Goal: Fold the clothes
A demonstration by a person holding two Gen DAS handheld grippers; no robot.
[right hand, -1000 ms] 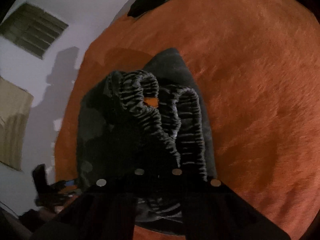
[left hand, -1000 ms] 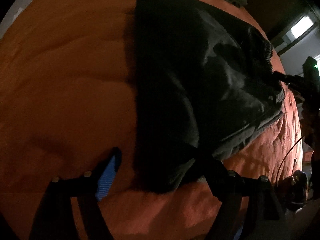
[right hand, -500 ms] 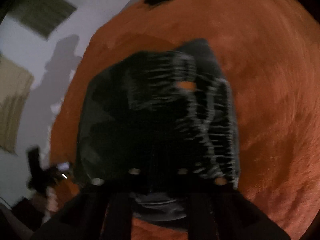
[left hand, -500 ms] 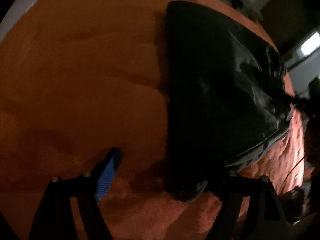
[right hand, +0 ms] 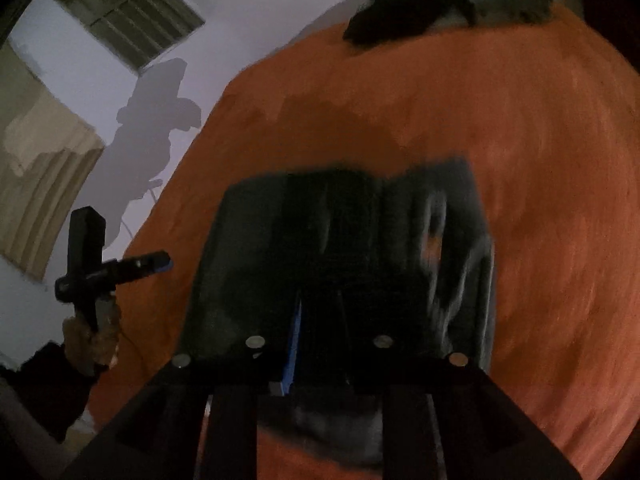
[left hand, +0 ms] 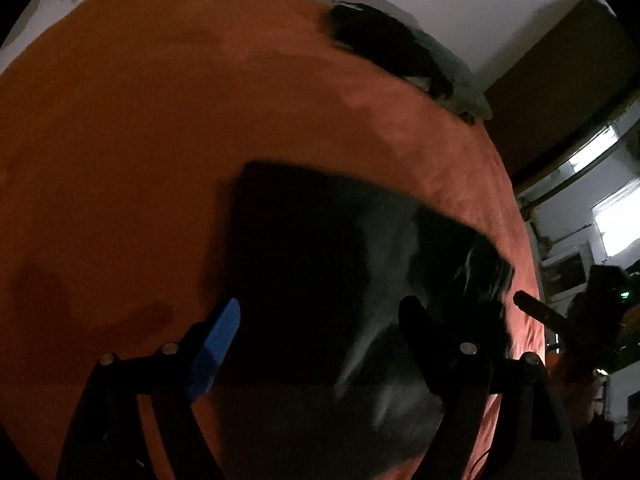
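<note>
A folded dark garment (left hand: 352, 280) lies on the orange blanket (left hand: 120, 140). Left gripper (left hand: 320, 320): jaws spread wide, nothing clamped. Right gripper (right hand: 320, 320): jaws opening, narrow gap, garment beneath. More dark clothes (right hand: 400, 16) lie at the far edge.

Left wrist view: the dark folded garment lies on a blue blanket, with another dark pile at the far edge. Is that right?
Not quite: the blanket is orange, not blue. The left wrist view shows the dark folded garment lying on it, and the other dark pile at its far edge. The right wrist view agrees.
</note>
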